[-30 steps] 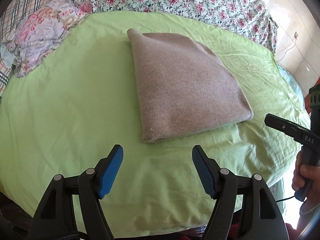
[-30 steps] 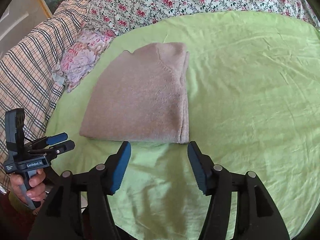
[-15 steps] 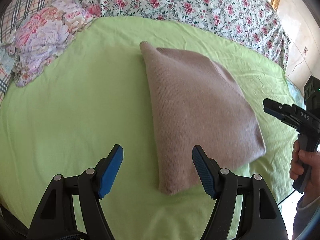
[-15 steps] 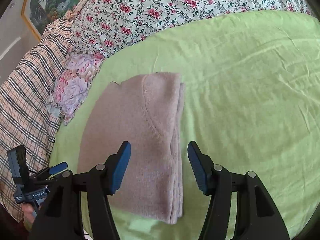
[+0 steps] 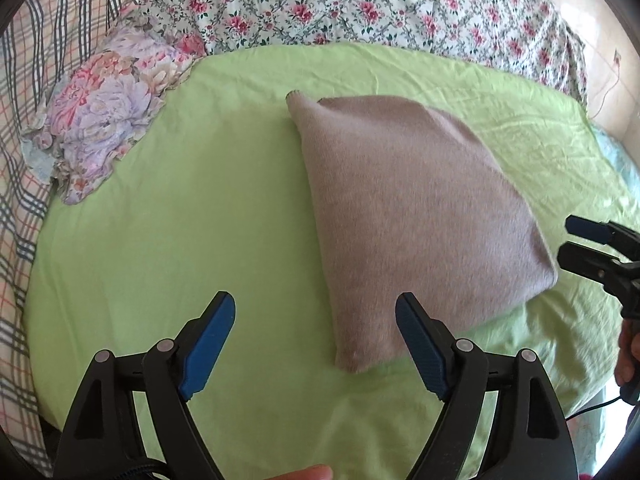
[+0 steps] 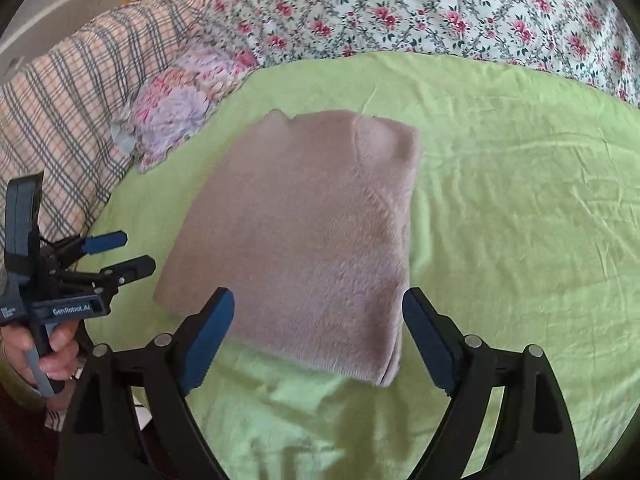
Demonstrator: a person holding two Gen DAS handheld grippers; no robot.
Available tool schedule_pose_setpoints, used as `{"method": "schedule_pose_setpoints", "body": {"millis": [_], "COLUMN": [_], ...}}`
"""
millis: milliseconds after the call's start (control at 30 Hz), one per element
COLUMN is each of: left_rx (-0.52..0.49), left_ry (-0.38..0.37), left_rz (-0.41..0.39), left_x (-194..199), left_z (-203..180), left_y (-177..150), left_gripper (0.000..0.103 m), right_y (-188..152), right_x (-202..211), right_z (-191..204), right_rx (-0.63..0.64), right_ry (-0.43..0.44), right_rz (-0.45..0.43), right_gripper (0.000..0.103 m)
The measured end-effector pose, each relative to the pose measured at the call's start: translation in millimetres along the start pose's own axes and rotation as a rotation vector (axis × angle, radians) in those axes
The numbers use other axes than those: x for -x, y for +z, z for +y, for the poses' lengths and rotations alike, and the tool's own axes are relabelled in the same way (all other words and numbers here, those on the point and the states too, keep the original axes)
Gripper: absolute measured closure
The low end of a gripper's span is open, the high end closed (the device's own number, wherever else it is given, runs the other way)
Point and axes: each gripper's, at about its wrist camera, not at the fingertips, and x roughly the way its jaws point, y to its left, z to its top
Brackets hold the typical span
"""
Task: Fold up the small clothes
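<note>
On the green bed sheet (image 5: 200, 208) a beige sweater (image 5: 408, 208) lies folded into a flat, compact packet, apparently finished or nearly so, while the left gripper (image 5: 316, 344) and right gripper (image 6: 318, 344) hover near it, fingers wide, holding nothing.

So the folded sweater (image 5: 416, 216) lies flat on the sheet (image 5: 192, 240) that's spread over the bed, roughly mid-sheet. Off to its left there's a small crumpled cloth (image 5: 108, 108) sitting at the sheet's far left edge, well apart from the sweater. Behind both runs the flowered bedding (image 5: 360, 4), with the plaid blanket (image 6: 68, 92) further left. Left tongs (image 5: 316, 320) hang over the sweater's near left corner, right tongs (image 6: 318, 320) over its near edge, neither touching it.
</note>
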Motion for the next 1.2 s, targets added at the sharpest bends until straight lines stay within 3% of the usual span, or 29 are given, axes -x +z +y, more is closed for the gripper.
{"method": "schedule_pose_setpoints", "body": {"millis": [233, 467, 1200], "left_rx": [-0.06, -0.1, -0.037], "left_ry": [0.056, 0.088, 0.085], "left_rz": [0.026, 0.024, -0.013], "left_x": [2, 2, -14], "left_z": [-10, -16, -4], "left_y": [-18, -15, 24], "left_gripper": [0.018, 0.014, 0.009], "right_y": [-20, -18, 22], "right_x": [-5, -6, -31], "right_z": [11, 12, 9], "right_rx": [0.058, 0.065, 0.091], "right_ry": [-0.025, -0.045, -0.064], "right_rz": [0.055, 0.051, 0.048], "right_gripper": [0.013, 0.013, 0.01]}}
